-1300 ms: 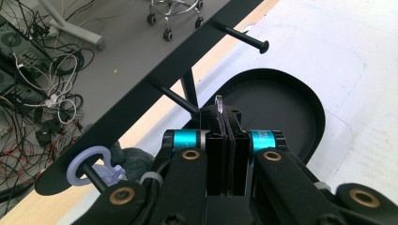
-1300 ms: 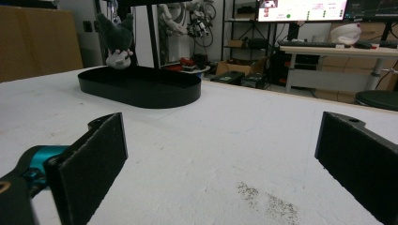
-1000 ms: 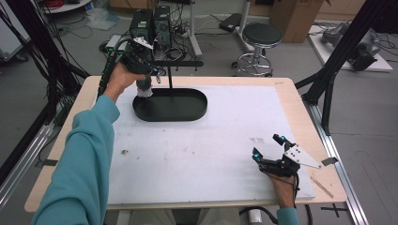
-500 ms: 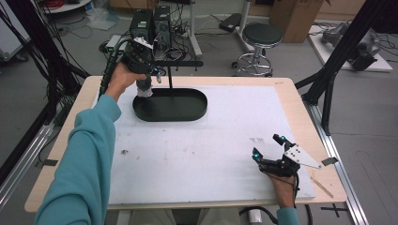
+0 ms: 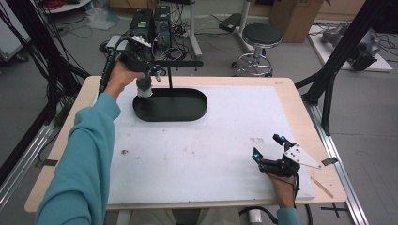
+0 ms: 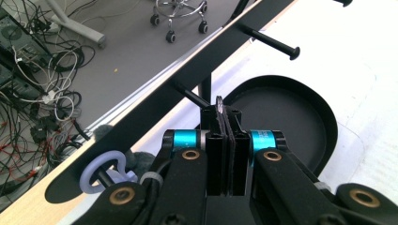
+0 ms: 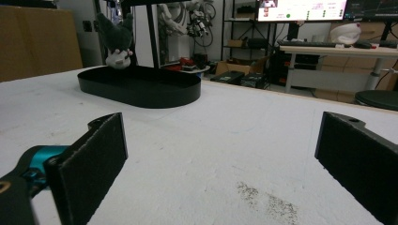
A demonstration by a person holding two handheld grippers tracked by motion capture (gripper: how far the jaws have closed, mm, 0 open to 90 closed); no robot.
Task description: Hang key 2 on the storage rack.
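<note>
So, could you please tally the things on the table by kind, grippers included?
Grippers: 2, the left gripper and the right gripper
Black stand with oval tray: 1
Plush keychain toy: 1
White mat: 1
Total: 5

Plush toy [image 5: 144, 87] hangs above tray [image 5: 197, 110] – stand's crossbar [image 5: 183, 63] behind.

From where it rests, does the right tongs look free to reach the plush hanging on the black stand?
Probably yes: the right tongs stand open, and bare white mat lies between them and the plush. The left tongs, shut by its peg, may crowd it.
</note>
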